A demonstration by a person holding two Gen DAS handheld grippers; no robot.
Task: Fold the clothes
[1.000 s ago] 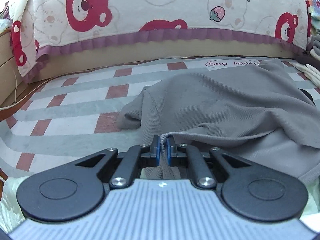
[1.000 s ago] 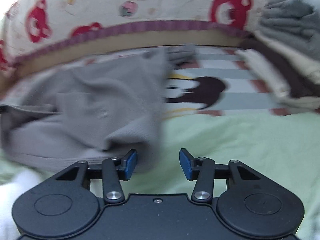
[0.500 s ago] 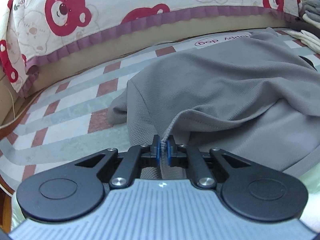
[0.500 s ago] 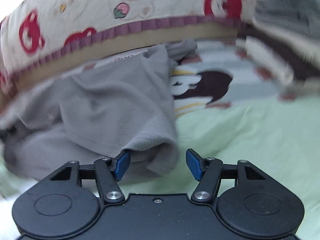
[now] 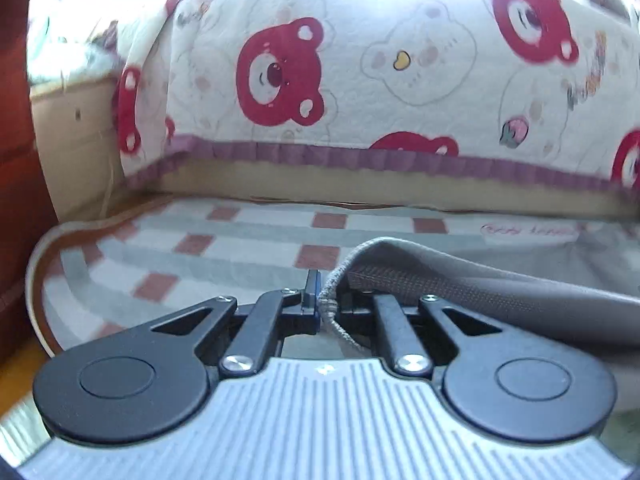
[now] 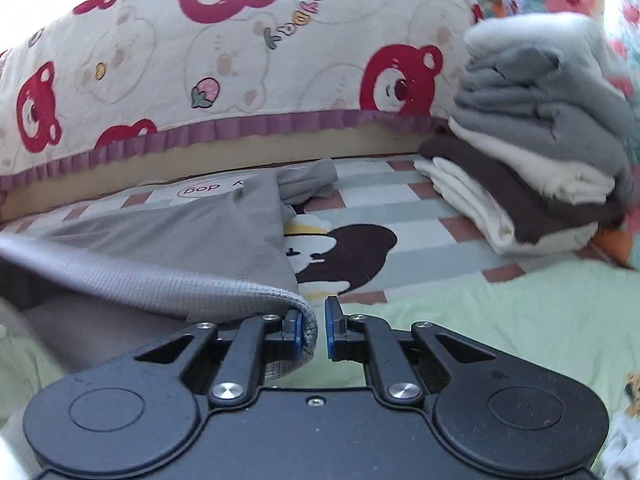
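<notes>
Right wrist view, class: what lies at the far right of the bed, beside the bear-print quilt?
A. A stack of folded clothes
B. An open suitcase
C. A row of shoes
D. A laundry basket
A: a stack of folded clothes in white, grey and brown layers lies on the checked sheet, next to the bear-print quilt.

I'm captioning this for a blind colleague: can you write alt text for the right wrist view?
The right claw is closing on the ribbed hem of a grey garment spread on a checked blanket. A stack of folded clothes sits at right.
</notes>
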